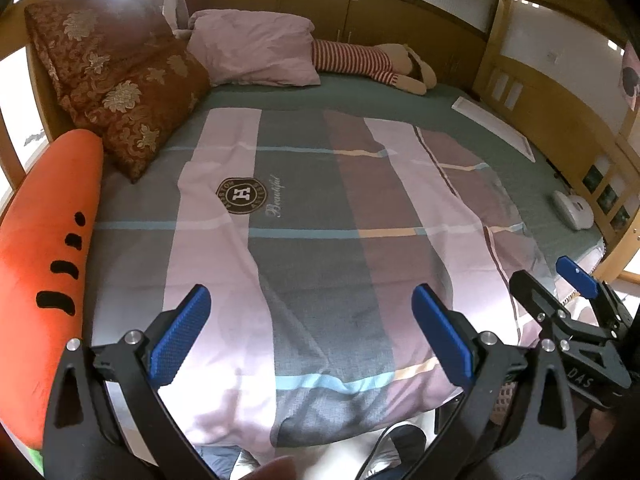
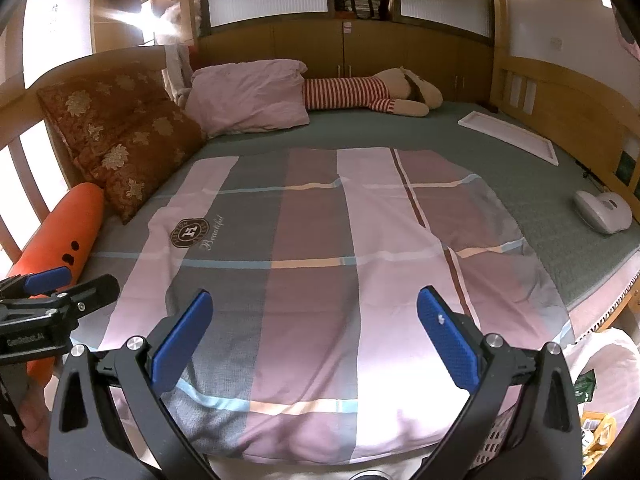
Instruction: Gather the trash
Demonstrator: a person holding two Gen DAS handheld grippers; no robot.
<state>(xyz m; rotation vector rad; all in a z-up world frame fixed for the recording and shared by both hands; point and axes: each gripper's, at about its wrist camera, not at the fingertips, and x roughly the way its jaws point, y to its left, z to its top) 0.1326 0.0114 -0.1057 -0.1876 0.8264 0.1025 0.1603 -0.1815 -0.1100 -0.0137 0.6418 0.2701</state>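
My left gripper [image 1: 312,332] is open and empty, held over the near end of a bed with a plaid quilt [image 1: 320,220]. My right gripper [image 2: 316,340] is also open and empty, over the same quilt [image 2: 320,260]. The right gripper shows at the right edge of the left wrist view [image 1: 576,312]; the left one shows at the left edge of the right wrist view [image 2: 48,300]. A white bag [image 2: 604,360] with a green packet [image 2: 585,385] in it sits at the lower right beside the bed. No loose trash shows on the quilt.
An orange carrot cushion [image 1: 44,264], brown floral pillows [image 1: 120,92], a pink pillow [image 1: 256,48] and a striped plush toy [image 1: 372,64] lie along the bed's left and far sides. A white flat panel [image 2: 508,136] and a white handheld device [image 2: 604,208] lie on the right.
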